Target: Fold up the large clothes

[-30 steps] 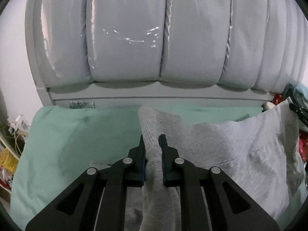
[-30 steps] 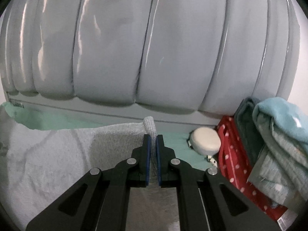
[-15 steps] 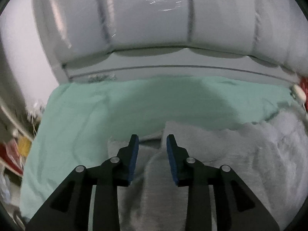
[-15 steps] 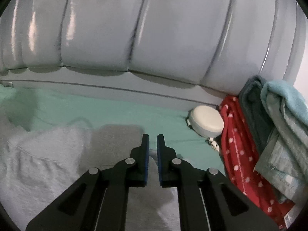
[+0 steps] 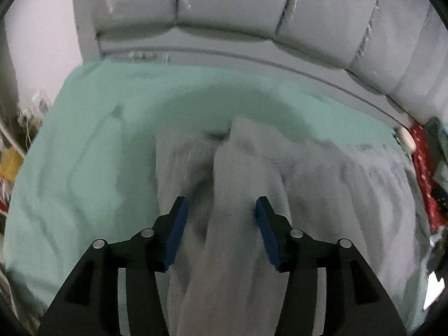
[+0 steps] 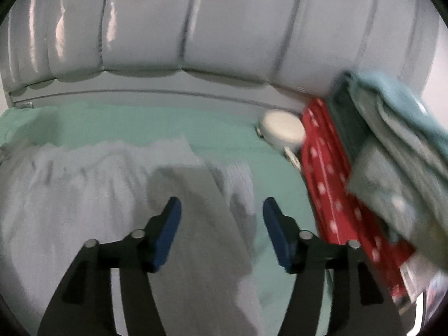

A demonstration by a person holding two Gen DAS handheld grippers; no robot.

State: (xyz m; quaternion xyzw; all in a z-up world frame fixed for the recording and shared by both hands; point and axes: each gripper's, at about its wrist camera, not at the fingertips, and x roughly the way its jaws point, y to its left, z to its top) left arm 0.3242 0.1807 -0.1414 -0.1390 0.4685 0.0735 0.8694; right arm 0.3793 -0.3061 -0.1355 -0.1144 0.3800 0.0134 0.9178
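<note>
Both grippers let go of a pale grey knitted garment on a mint-green bed sheet.

The left gripper (image 5: pixel 221 210) and right gripper (image 6: pixel 222 210) have jaws opening, blue pads clear of the cloth; a raised ridge of the pale grey knitted garment (image 5: pixel 322 196) runs between the left pads, flatter cloth lies under the right. Letting go apparently lays the carried edge down. That edge faces the padded grey headboard (image 6: pixel 224 28); the long axis seems parallel to it, though blur leaves this uncertain. The mint-green bed sheet (image 5: pixel 98 154) lies beneath.
</note>
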